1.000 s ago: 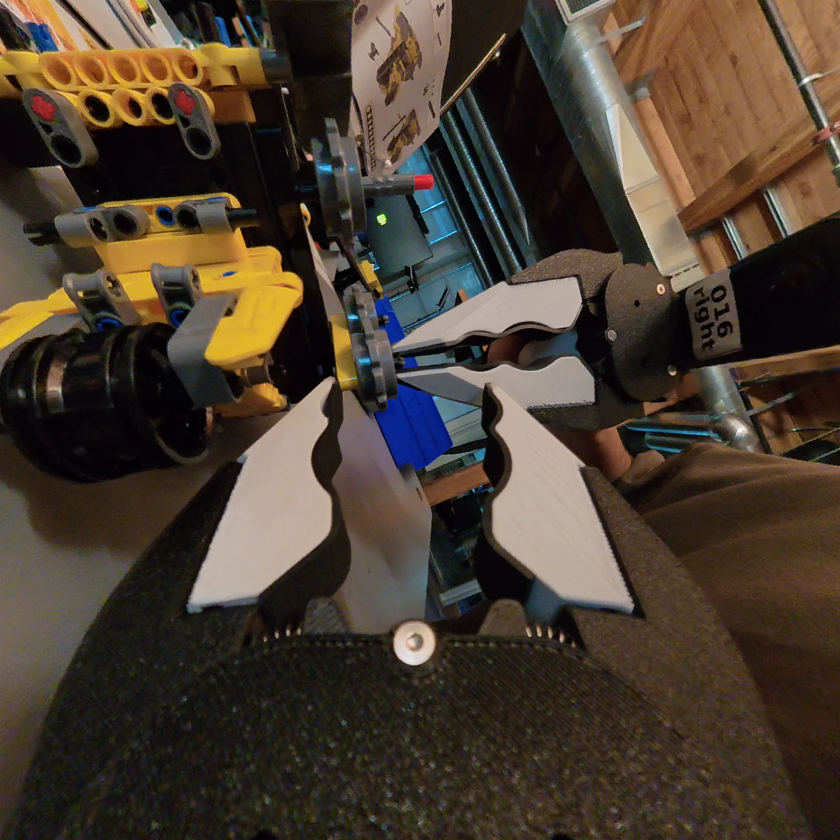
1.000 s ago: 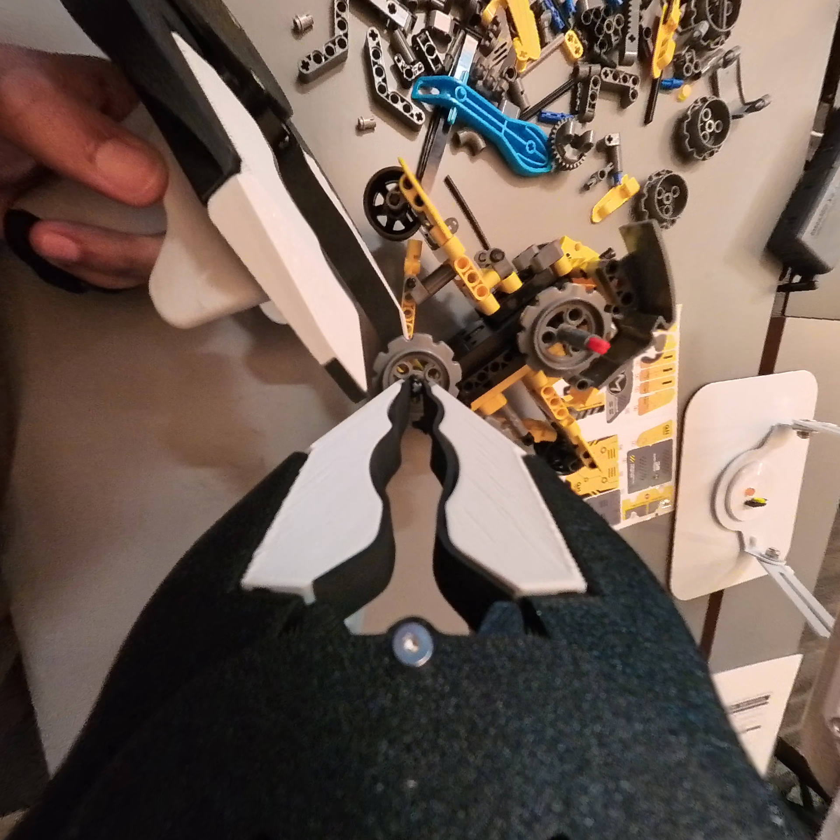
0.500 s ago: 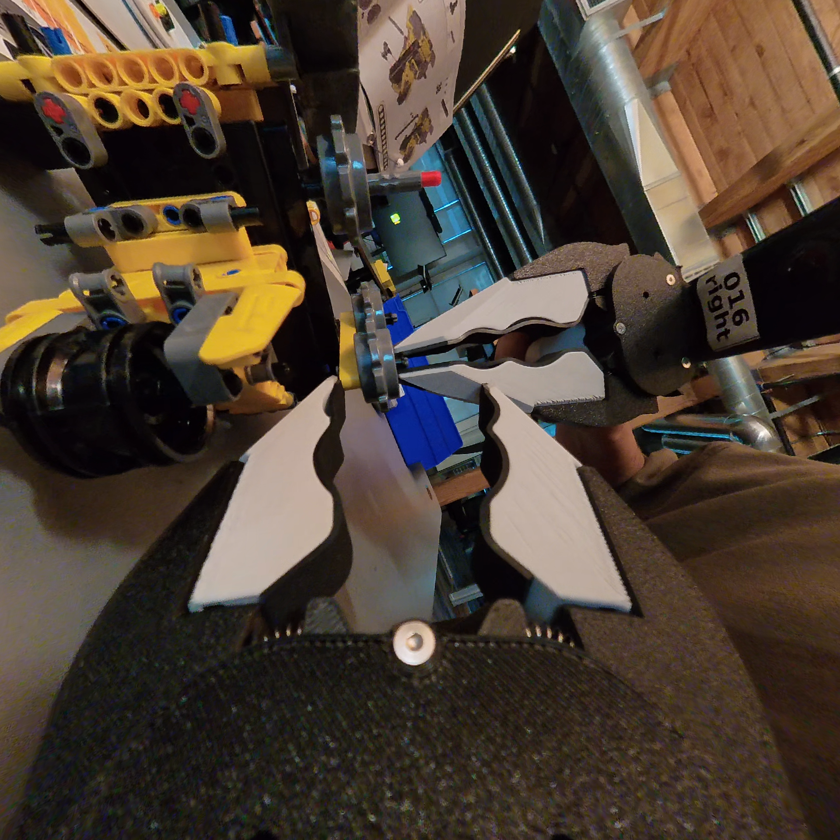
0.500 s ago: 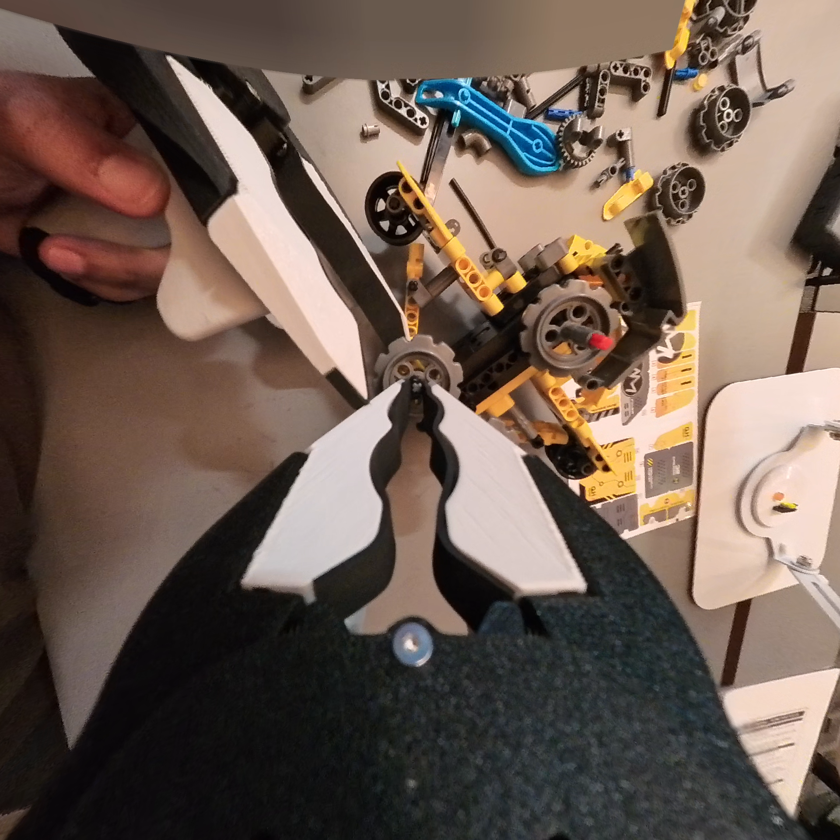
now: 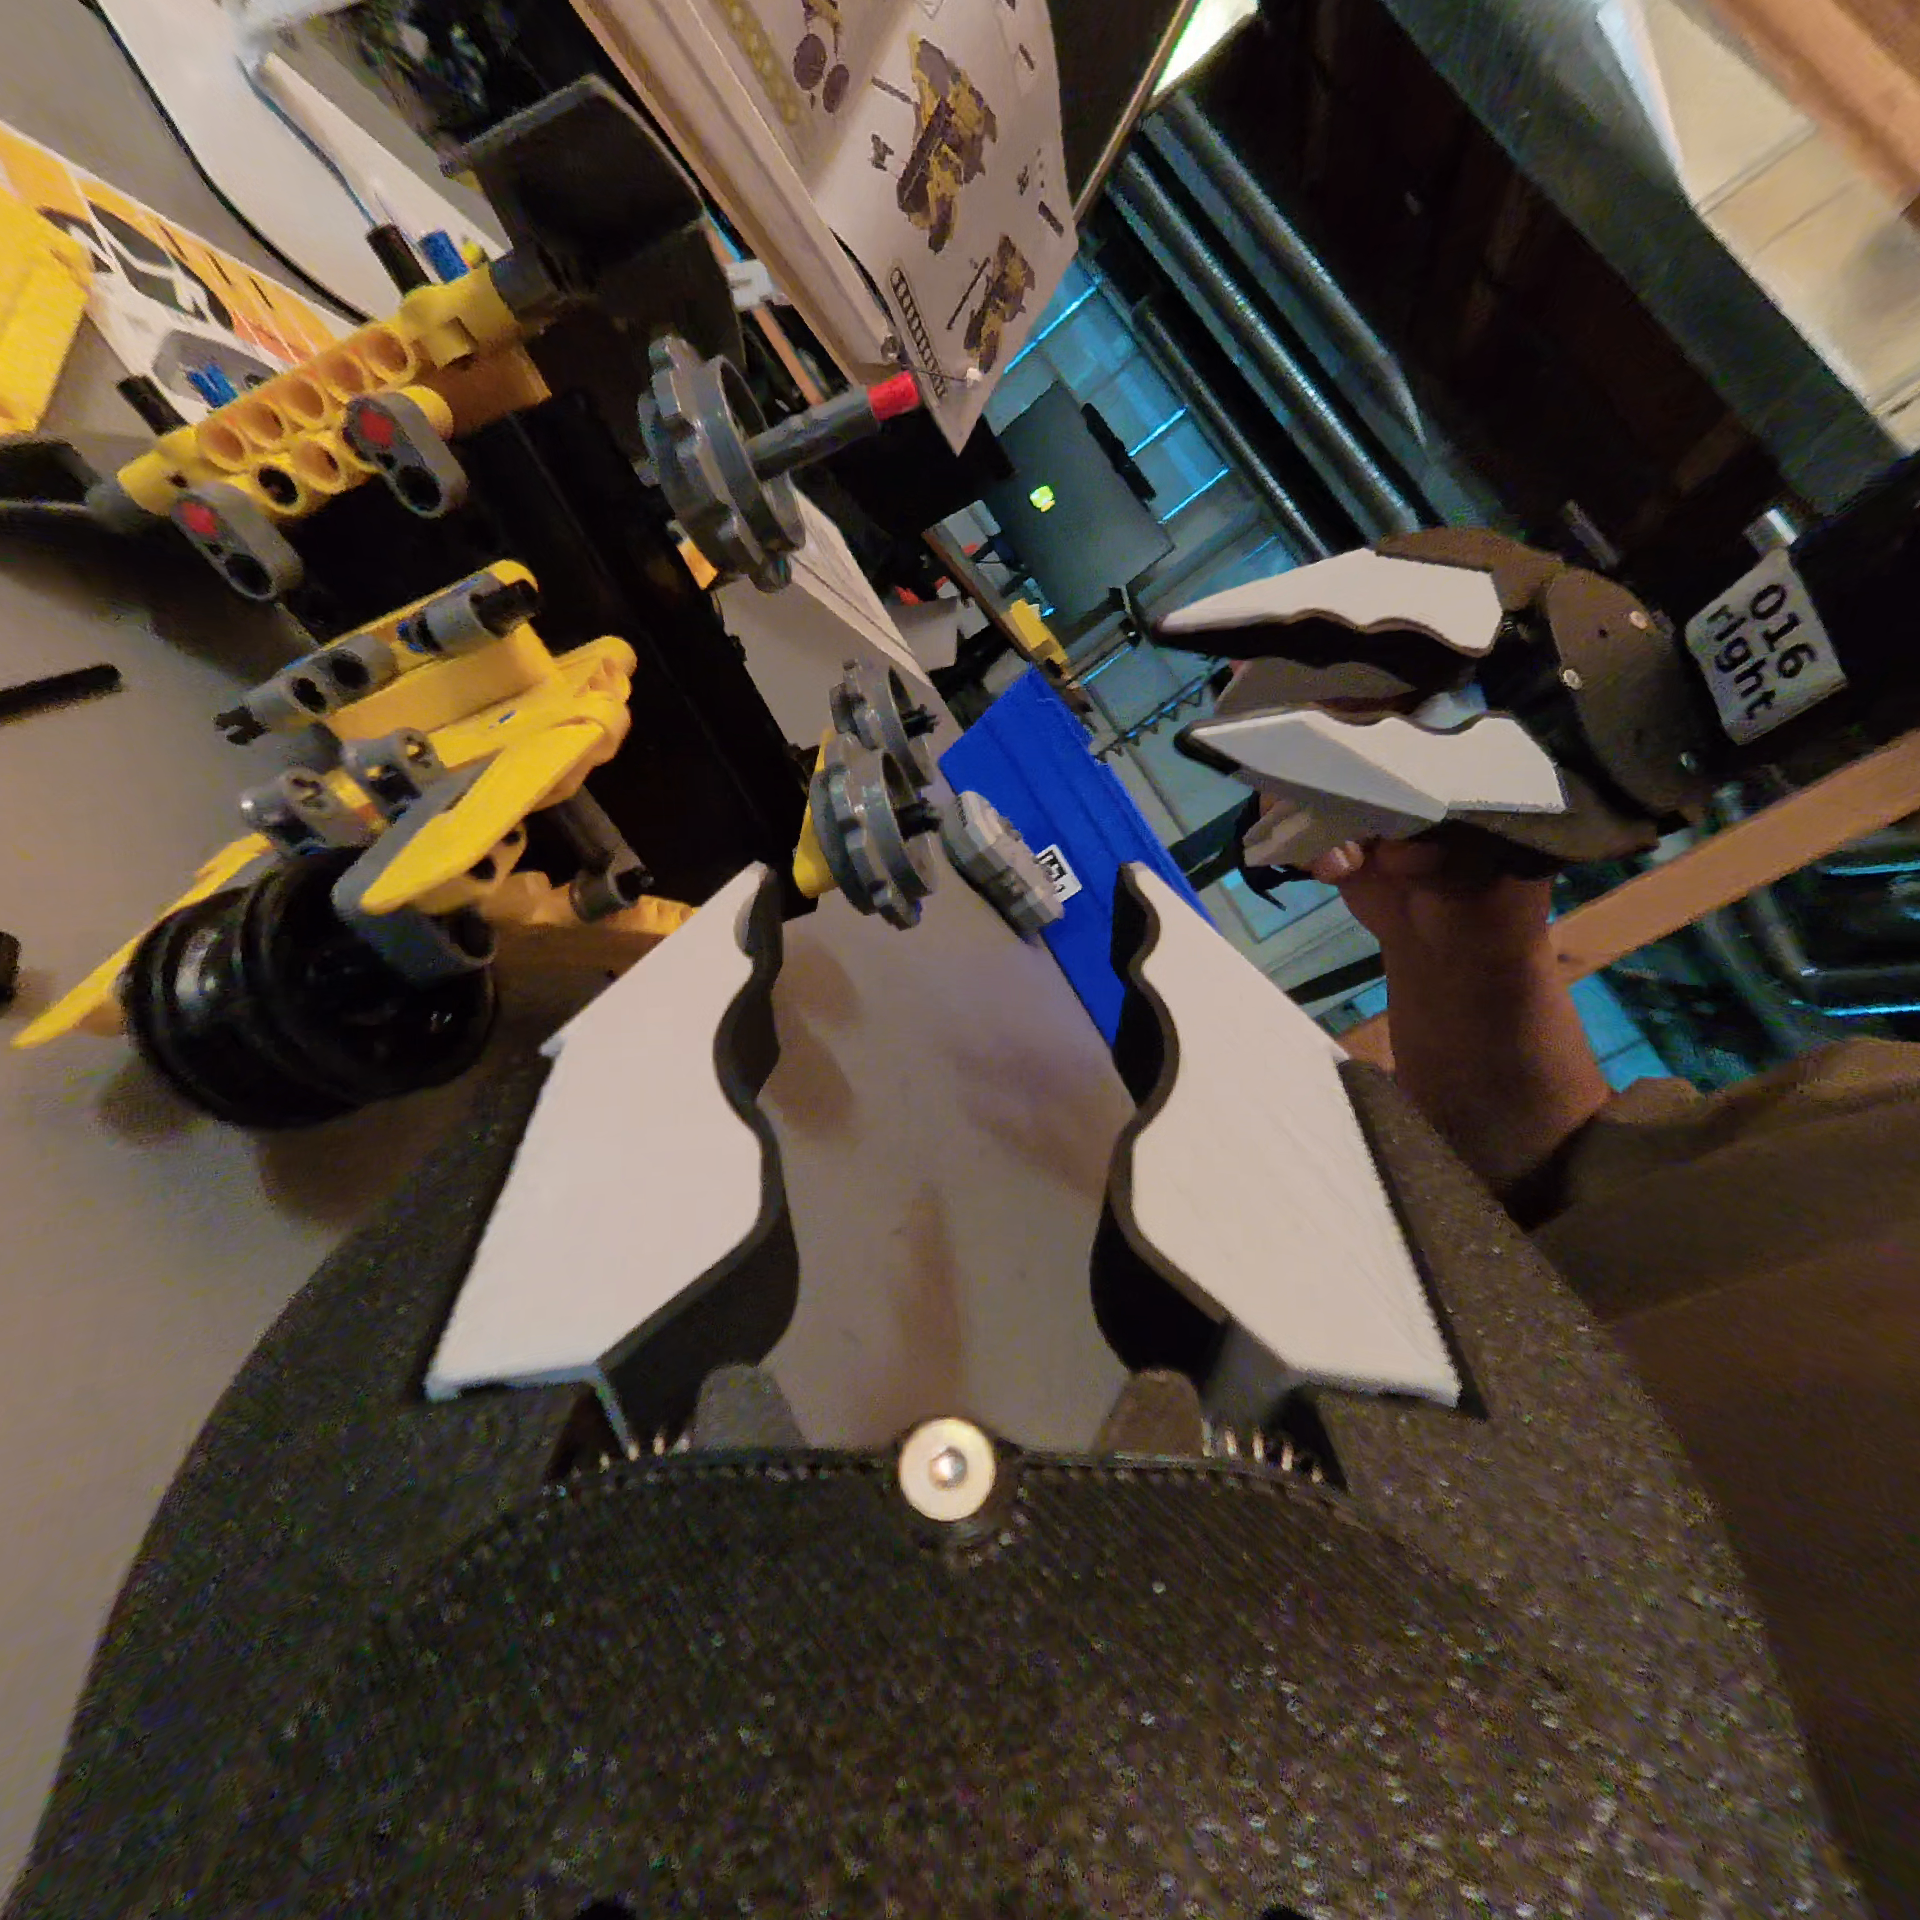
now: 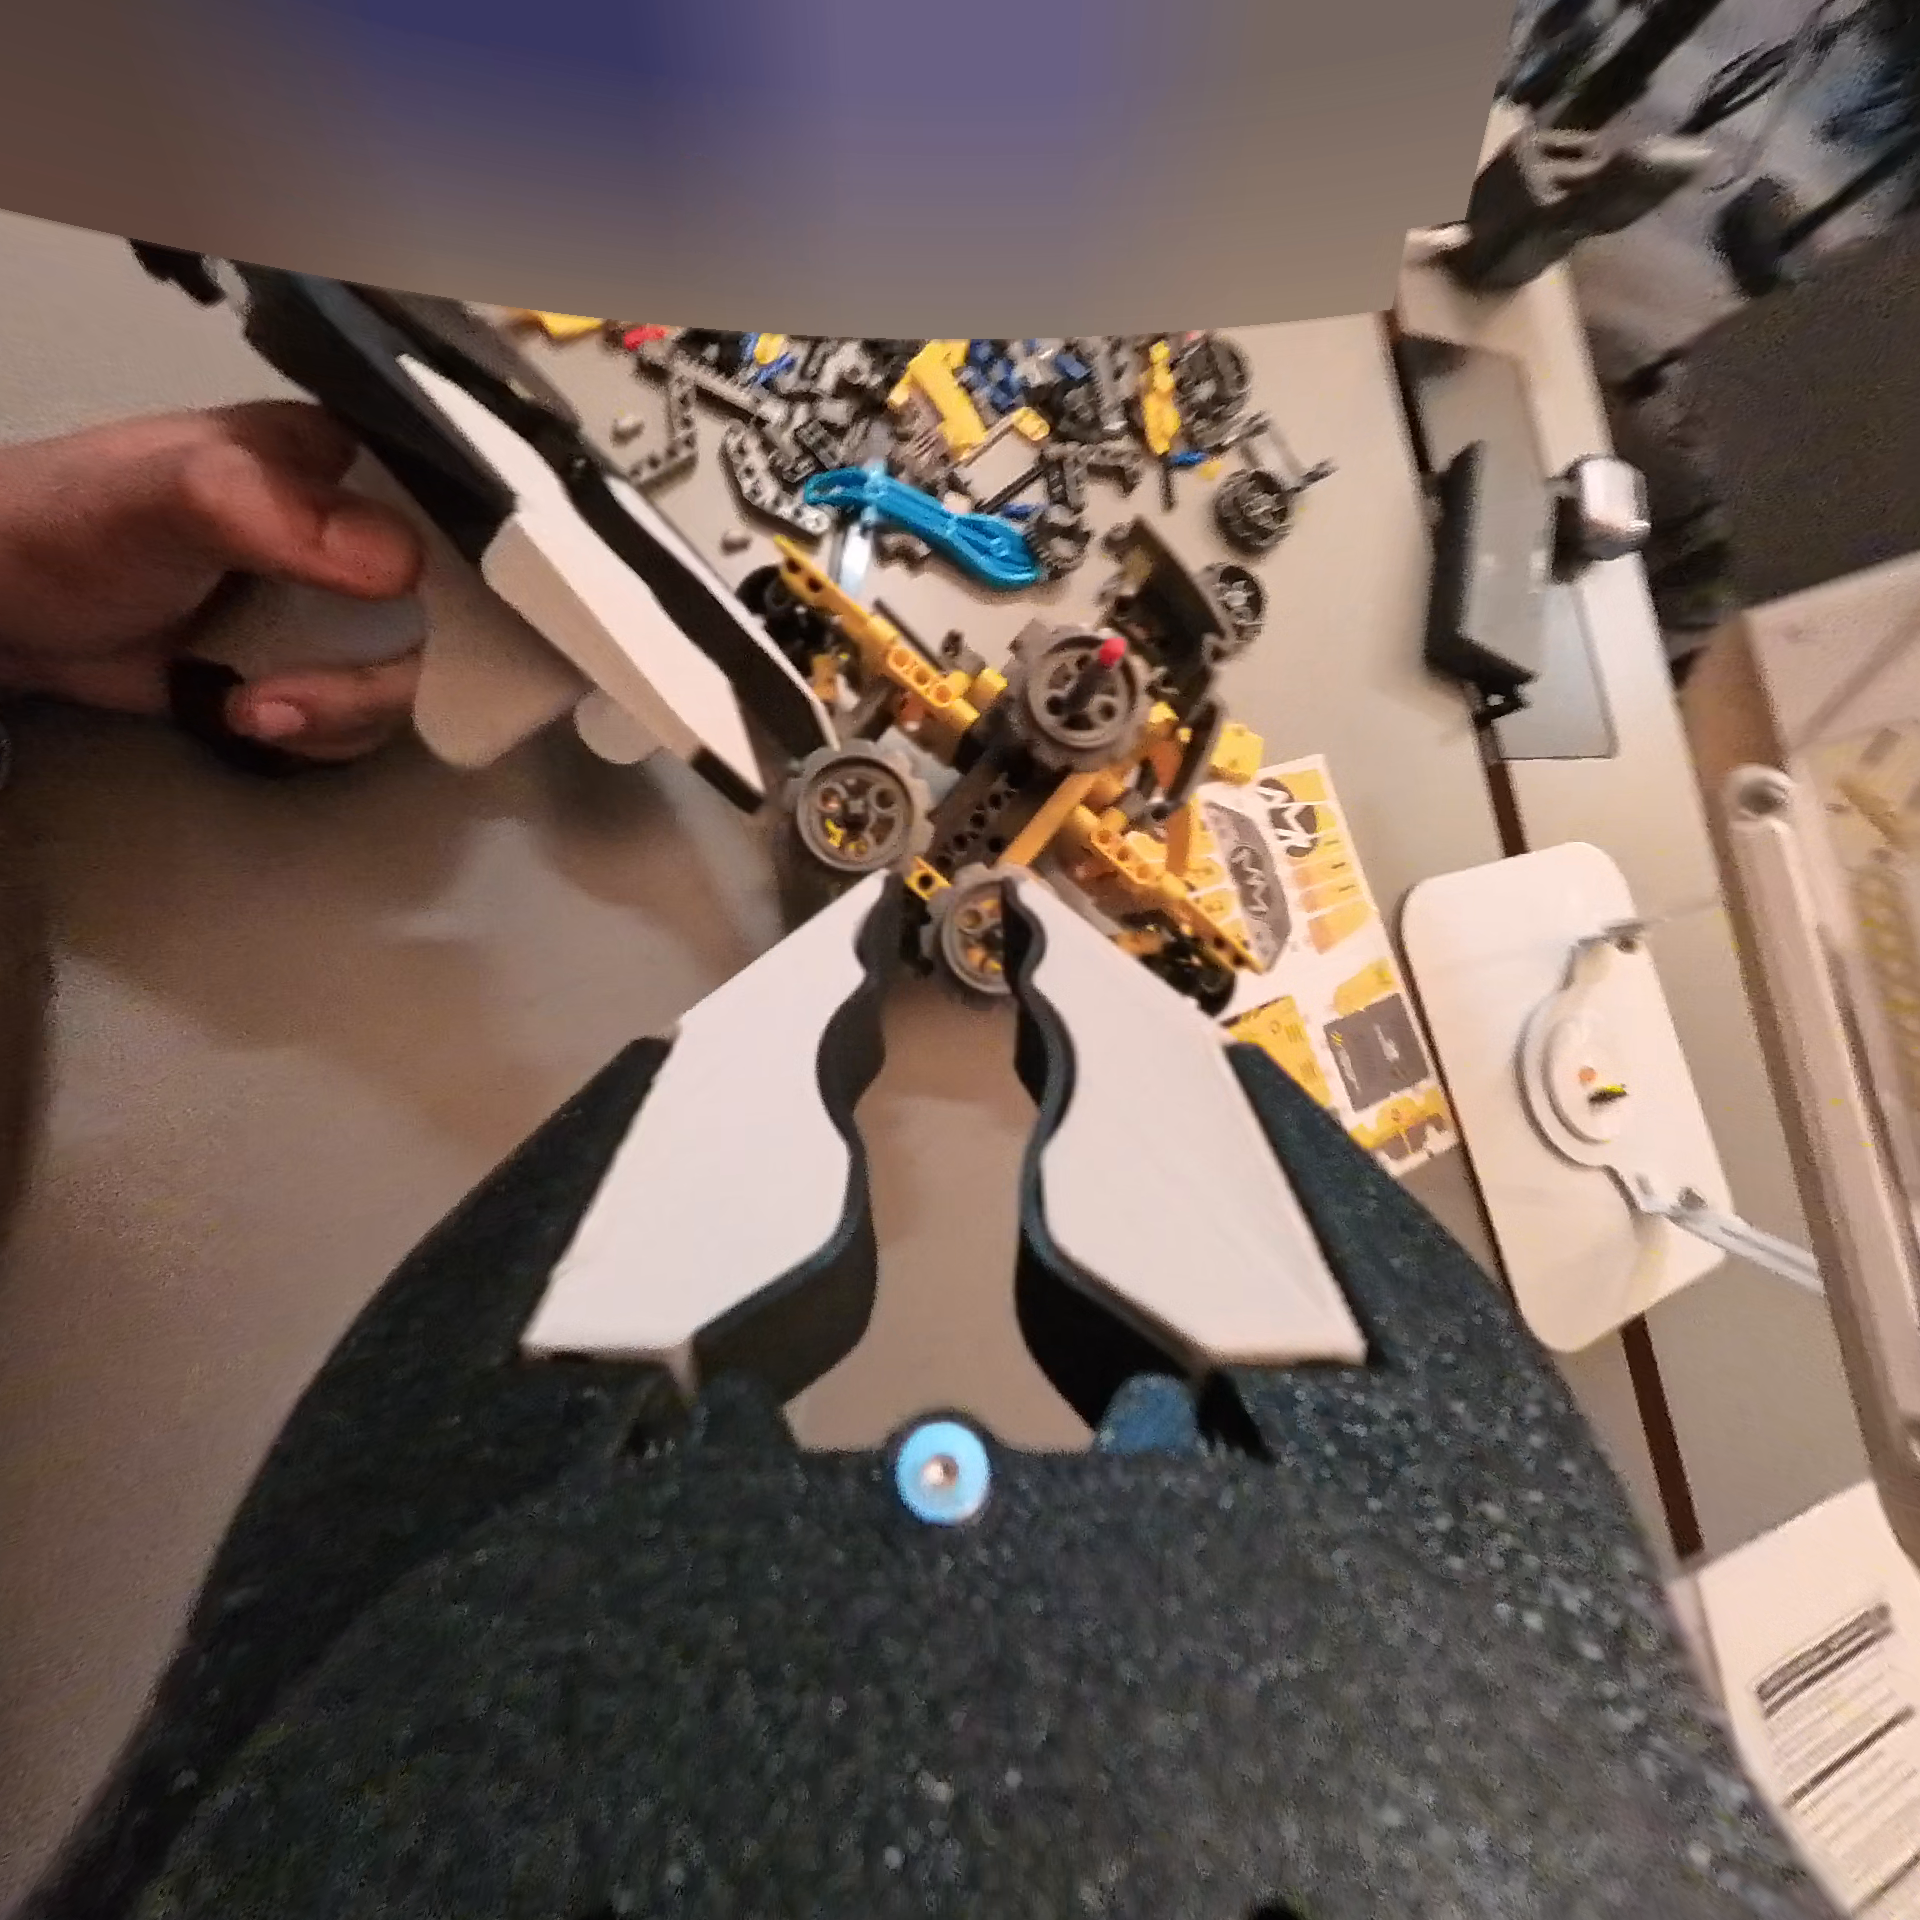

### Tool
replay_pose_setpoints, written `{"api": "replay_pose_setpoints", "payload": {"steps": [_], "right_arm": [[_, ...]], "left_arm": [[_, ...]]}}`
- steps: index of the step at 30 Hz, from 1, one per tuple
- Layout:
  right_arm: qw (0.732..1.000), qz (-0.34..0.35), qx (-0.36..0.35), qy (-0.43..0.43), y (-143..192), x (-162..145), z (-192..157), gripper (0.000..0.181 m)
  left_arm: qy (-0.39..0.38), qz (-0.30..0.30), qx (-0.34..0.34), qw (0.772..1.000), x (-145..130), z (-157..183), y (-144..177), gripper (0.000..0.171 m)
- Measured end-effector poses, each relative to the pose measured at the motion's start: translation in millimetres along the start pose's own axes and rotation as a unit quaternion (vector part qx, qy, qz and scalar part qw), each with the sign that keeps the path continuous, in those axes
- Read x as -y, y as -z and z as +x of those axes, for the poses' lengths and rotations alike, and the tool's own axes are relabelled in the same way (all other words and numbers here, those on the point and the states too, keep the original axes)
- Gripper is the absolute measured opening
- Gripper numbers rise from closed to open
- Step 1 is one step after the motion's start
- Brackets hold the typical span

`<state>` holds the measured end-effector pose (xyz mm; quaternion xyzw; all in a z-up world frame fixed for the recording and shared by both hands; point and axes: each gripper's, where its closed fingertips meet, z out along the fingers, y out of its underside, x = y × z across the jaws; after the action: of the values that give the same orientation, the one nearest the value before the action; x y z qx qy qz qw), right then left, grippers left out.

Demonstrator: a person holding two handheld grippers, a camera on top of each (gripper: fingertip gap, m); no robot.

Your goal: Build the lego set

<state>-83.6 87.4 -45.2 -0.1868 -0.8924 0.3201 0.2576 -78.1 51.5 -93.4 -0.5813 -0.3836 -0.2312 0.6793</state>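
A half-built yellow and black toy brick vehicle with grey sprocket wheels (image 6: 1039, 790) stands on a grey tabletop (image 6: 312, 987), one red-tipped axle (image 5: 831, 416) sticking out of its upper sprocket. Beyond it lies a scatter of loose black, grey and yellow brick parts (image 6: 987, 416) with a bright blue plastic tool (image 6: 925, 525) among them. A yellow sticker sheet (image 6: 1320, 966) lies beside the vehicle, a white flat plate with a round metal fitting (image 6: 1548, 1091) next to that, and a printed instruction booklet (image 5: 914, 177) hangs above.

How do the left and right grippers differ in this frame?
The left gripper is spread wide; the right gripper is only narrowly parted. The left gripper's tips sit close beside a grey sprocket wheel on the yellow-and-black brick model; the right gripper hangs in the air, clear of the model. Both are empty and have white fingers with black inner faces.
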Motion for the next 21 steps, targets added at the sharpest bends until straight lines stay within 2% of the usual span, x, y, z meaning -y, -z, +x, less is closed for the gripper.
{"api": "replay_pose_setpoints", "payload": {"steps": [5,9,12,16,18,21], "right_arm": [[0.99,0.11,-0.033,-0.084,18.9,-24.0,18.1,0.034],[0.971,0.17,-0.011,-0.169,-3.9,-53.7,30.9,0.048],[0.96,0.209,0.032,-0.182,-16.2,-47.1,24.3,0.053],[0.96,0.227,0.052,-0.153,-29.8,-36.8,21.5,0.061],[0.962,0.224,0.071,-0.137,-37.3,-36.5,12.3,0.062],[0.963,0.24,0.057,-0.107,-42.4,-33.3,8.5,0.061]], "left_arm": [[-0.027,0.016,0.029,0.999,0.2,5.6,13.2,0.064],[-0.089,0.038,0.07,0.993,11.6,15.9,26.0,0.065],[-0.132,0.075,0.121,0.981,44.5,17.2,46.9,0.065],[-0.147,0.139,0.142,0.969,93.8,23.2,71.8,0.065],[-0.166,0.158,0.137,0.964,114.4,31.3,72.6,0.066],[-0.214,0.16,0.13,0.955,142.0,40.5,57.3,0.066]]}}
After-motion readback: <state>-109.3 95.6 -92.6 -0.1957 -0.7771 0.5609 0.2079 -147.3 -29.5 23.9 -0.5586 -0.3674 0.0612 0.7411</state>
